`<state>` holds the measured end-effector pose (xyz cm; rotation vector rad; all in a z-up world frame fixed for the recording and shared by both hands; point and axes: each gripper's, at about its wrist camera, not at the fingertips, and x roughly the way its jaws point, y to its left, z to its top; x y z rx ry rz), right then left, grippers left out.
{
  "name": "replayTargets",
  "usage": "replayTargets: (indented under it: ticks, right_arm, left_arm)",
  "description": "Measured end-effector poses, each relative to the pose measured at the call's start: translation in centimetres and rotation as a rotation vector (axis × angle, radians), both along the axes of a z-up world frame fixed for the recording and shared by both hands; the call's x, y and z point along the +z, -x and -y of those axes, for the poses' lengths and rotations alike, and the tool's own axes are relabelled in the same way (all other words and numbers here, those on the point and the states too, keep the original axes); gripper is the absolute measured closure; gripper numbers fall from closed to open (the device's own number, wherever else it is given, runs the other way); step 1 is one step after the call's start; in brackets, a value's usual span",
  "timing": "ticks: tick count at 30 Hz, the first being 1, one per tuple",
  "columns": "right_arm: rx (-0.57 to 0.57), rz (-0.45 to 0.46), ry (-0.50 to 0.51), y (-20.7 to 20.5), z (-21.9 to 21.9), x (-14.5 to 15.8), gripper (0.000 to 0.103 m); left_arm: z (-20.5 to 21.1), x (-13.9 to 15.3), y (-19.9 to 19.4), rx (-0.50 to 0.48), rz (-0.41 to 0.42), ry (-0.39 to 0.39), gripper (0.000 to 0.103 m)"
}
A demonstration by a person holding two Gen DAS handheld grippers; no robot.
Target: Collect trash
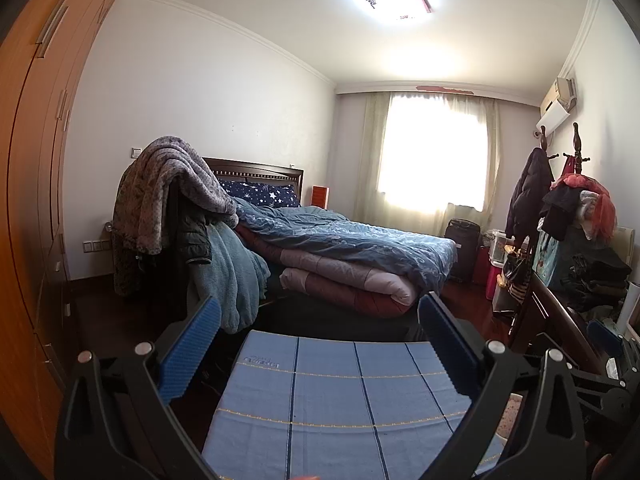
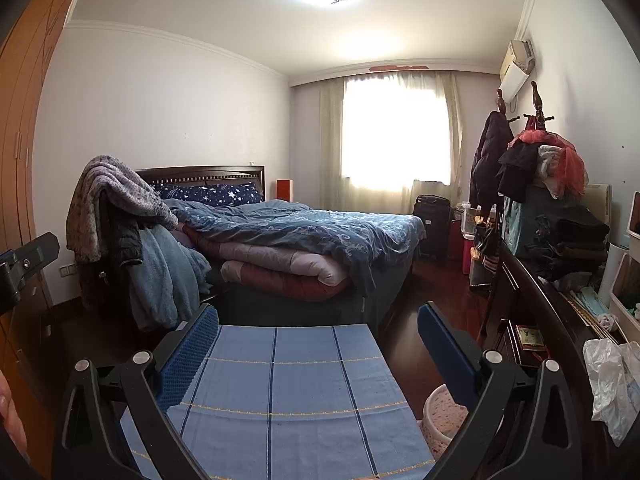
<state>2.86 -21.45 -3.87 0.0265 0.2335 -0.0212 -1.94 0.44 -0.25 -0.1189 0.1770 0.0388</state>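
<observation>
My left gripper (image 1: pixel 320 320) is open and empty, held above a blue checked cloth (image 1: pixel 340 400) on a small table. My right gripper (image 2: pixel 318 324) is open and empty above the same cloth (image 2: pixel 280 392). A crumpled white plastic bag (image 2: pixel 612 380) lies on the dark dresser at the right, to the right of the right gripper. A round pale basket (image 2: pixel 444 416) with a pinkish lining stands on the floor under the right gripper's right finger. The right gripper also shows at the right edge of the left wrist view (image 1: pixel 608 344). No trash lies between either pair of fingers.
A bed (image 1: pixel 352 248) piled with blue and pink quilts fills the middle. A wooden wardrobe (image 1: pixel 36 160) lines the left. The dark dresser (image 2: pixel 532 312) with stacked clothes and a coat rack (image 2: pixel 536 120) line the right. A dark suitcase (image 2: pixel 432 224) stands under the window.
</observation>
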Motion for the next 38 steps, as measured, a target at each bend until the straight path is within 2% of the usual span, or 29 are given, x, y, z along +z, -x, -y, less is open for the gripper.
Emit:
replayTargets:
  ticks: [17, 27, 31, 38]
  right_arm:
    - [0.006, -0.01, -0.002, 0.2, 0.1, -0.2, 0.004]
    - [0.006, -0.014, -0.002, 0.2, 0.1, -0.2, 0.004]
    - [0.003, -0.014, -0.003, 0.3, 0.2, -0.5, 0.004]
    - [0.001, -0.019, -0.002, 0.5, 0.4, -1.1, 0.004]
  left_arm:
    - [-0.1, 0.0, -0.1, -0.001, -0.001, -0.001, 0.004]
    - [0.2, -0.1, -0.2, -0.06, 0.009, 0.005, 0.004]
    - [0.8, 0.2, 0.1, -0.071, 0.036, -0.017, 0.004]
    - [1.2, 0.1, 0.0, -0.081, 0.029, -0.019, 0.004]
